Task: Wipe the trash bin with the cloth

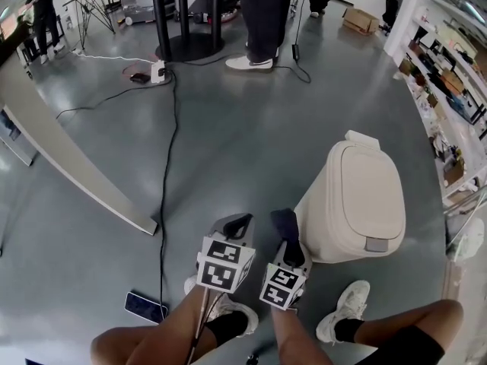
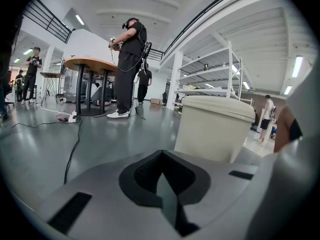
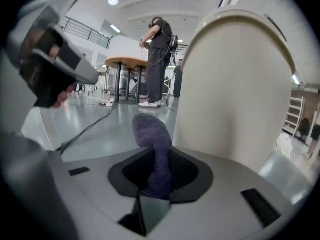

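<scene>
A cream trash bin (image 1: 358,204) with a rounded lid stands on the grey floor; it also shows in the left gripper view as the bin (image 2: 212,126) and fills the right side of the right gripper view as the bin (image 3: 235,89). My right gripper (image 1: 285,230) is shut on a dark purple cloth (image 3: 155,149), held close beside the bin's left wall; the cloth (image 1: 284,223) sticks up from the jaws. My left gripper (image 1: 237,225) hovers just to the left, shut with nothing in it.
A black cable (image 1: 169,166) runs across the floor at left, past a phone (image 1: 144,306) lying near my feet. A long grey beam (image 1: 68,166) lies at left. Another person (image 1: 262,21) stands by a round table base (image 1: 186,44). Shelving (image 1: 456,90) lines the right.
</scene>
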A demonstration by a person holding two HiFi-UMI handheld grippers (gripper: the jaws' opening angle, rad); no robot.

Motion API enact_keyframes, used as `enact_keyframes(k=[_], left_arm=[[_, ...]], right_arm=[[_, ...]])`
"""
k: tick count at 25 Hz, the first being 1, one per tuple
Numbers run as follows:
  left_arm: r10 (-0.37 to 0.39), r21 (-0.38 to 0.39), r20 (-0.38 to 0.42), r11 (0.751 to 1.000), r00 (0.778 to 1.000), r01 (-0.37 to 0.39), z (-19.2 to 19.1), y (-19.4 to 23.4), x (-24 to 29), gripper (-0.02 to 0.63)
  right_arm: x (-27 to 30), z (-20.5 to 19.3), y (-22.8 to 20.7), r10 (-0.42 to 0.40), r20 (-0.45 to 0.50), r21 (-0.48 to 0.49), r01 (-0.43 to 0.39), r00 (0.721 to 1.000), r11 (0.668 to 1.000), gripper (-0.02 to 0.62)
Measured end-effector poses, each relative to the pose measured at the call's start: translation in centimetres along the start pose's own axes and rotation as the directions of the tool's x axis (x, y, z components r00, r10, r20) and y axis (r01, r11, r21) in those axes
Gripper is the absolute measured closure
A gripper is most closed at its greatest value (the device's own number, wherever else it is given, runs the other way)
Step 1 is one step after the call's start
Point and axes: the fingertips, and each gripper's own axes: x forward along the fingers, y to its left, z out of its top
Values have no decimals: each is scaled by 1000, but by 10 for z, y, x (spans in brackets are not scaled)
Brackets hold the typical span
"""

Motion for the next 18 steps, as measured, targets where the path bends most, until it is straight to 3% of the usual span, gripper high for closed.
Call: enact_keyframes(k=[4,10,18], left_arm=[[11,1,8,1000,1000,-11,1,4,-2,607],[18,-6,9,1000,1000,-18,2,7,-6,607],[7,-6,21,1000,1000,-7,5,4,-8,607]], right_arm=[[-15,46,-2,16,95,153,-31,995,988,499],[-35,108,-10,29,213,347,-104,977,932,498],[-35,115,-25,22,211,466,-120,977,877,497]])
